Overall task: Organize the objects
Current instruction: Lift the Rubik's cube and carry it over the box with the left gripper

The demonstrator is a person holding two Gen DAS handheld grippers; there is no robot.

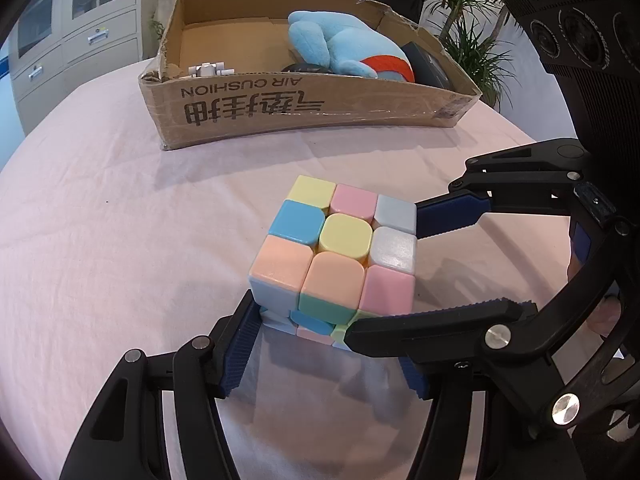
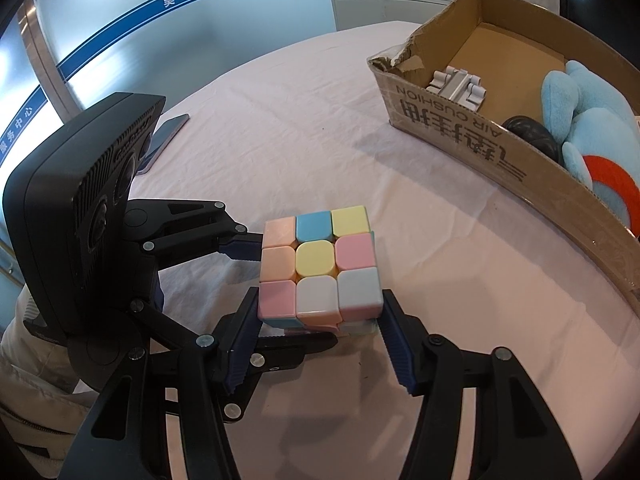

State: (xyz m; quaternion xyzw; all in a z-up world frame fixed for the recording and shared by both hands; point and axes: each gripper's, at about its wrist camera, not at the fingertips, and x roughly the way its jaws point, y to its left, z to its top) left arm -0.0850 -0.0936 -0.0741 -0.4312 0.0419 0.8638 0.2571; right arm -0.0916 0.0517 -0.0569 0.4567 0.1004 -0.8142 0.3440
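The glossy pastel cube (image 1: 334, 258), smooth rounded tiles on every face, sits on the soft pink tablecloth (image 1: 120, 208) between my left claw (image 1: 320, 330) and my right claw (image 2: 318, 312). My left claw's ribbed blue pads press its near and far sides low down, closed on it. My right claw crosses at a right angle, its pads flanking the other two faces; whether they truly touch I cannot tell. Beyond both claws stands the creased cardboard box (image 1: 312, 108) holding a fuzzy blue plush (image 1: 344, 50).
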